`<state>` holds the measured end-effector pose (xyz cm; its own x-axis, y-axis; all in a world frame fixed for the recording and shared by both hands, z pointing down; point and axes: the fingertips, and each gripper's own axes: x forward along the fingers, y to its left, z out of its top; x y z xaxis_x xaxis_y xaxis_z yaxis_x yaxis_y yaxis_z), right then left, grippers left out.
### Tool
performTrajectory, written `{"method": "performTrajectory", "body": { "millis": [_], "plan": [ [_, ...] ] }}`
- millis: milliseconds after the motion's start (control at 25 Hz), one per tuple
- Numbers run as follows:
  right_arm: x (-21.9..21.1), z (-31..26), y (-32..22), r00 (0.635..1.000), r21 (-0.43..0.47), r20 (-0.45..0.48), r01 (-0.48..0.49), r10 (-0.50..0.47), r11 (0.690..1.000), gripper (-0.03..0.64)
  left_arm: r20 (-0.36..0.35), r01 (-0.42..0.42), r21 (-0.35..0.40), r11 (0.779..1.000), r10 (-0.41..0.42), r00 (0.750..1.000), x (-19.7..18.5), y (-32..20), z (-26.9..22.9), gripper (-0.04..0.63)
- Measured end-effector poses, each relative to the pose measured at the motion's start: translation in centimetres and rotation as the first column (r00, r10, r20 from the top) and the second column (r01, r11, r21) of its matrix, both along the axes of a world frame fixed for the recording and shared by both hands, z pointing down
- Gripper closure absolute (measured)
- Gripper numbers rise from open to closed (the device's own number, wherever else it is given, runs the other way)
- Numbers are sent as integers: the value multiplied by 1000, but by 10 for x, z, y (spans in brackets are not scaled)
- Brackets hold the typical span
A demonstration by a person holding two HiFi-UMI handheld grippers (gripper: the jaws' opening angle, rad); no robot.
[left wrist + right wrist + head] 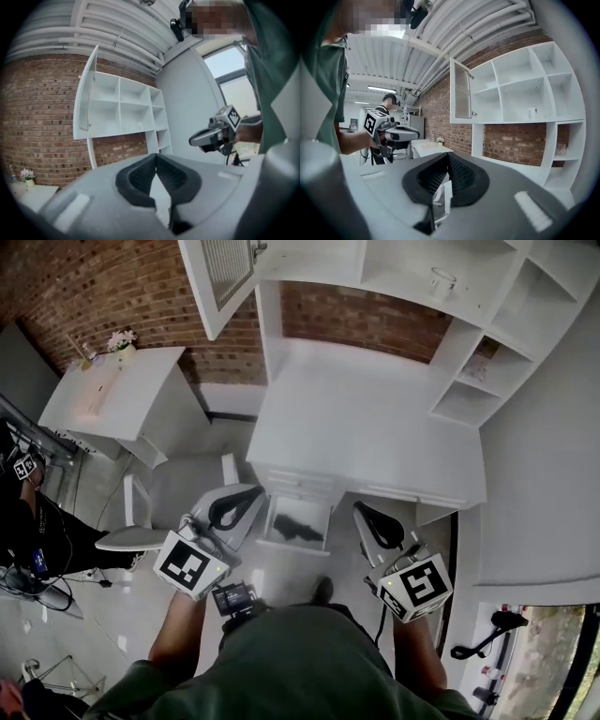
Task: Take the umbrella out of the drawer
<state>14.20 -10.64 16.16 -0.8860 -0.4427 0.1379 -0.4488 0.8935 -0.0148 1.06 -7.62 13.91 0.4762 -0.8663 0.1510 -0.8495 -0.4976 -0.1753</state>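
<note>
A dark folded umbrella (298, 524) lies in the open white drawer (274, 526) at the front of the white desk (375, 427). My left gripper (251, 495) hangs just left of the drawer, its jaws shut with nothing between them. At the drawer's right, my right gripper (362, 510) is shut and empty too. In the left gripper view the closed tips (155, 157) point level toward the shelf unit, and the right gripper (213, 136) shows beside them. In the right gripper view the closed tips (447, 155) point the same way, with the left gripper (389, 132) at left.
A white hutch (469, 296) with open shelves stands on the desk, and its glass door (220, 277) swings out at upper left. A white side table (122, 395) with flowers and a white chair (136, 531) are to the left. A person (33, 531) stands at far left.
</note>
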Motion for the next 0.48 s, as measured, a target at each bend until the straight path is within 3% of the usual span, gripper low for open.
{"method": "performTrajectory", "body": {
  "millis": [240,480],
  "plan": [
    [-7,2,-28,991,10,10,134,-134,991,609,12,127,3,992,-127,992,0,-15,3,594],
    [-12,4,-41,983,7,8,181,-181,984,610,19,163,-5,987,-162,987,0,-21,6,594]
  ]
}}
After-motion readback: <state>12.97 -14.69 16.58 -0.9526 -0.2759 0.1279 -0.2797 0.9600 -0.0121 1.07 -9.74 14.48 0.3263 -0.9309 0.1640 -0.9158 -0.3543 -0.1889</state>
